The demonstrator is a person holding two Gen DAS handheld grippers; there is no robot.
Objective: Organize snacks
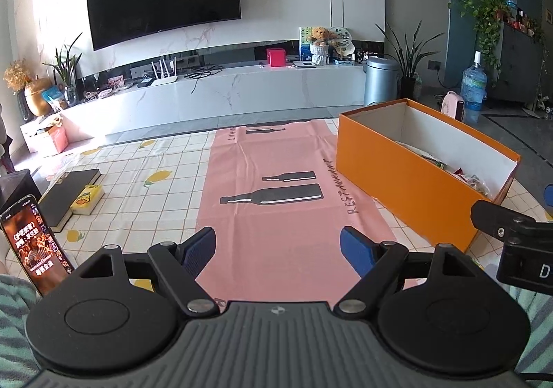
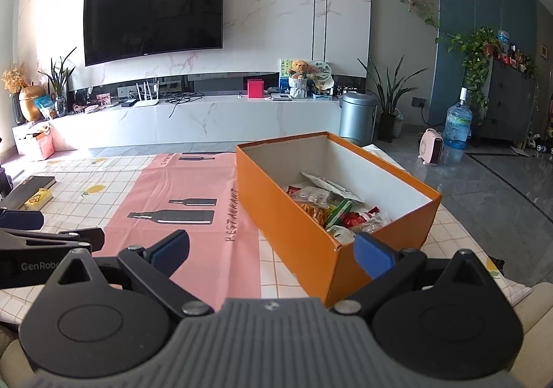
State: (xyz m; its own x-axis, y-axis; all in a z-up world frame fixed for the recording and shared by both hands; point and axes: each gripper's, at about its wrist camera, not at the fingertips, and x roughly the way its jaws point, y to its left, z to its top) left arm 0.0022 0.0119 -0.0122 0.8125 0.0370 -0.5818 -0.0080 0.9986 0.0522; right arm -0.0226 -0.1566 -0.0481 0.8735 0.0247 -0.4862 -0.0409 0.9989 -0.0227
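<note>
An open orange box (image 2: 293, 225) stands on the table to the right of a pink cloth (image 2: 193, 215). Several snack packets (image 2: 331, 205) lie inside it. In the left wrist view the box (image 1: 408, 180) is at the right, and only a few packets (image 1: 473, 180) show over its wall. My left gripper (image 1: 278, 248) is open and empty, low over the near end of the pink cloth (image 1: 276, 187). My right gripper (image 2: 271, 249) is open and empty, near the box's front corner. The right gripper's body shows at the right edge of the left wrist view (image 1: 511, 236).
A checked tablecloth with lemons (image 1: 148, 173) covers the table. A black book (image 1: 69, 194) and a small yellow box (image 1: 88, 199) lie at the left. A lit phone (image 1: 34, 243) stands at the near left. The table's right edge (image 2: 459, 229) drops to a grey floor.
</note>
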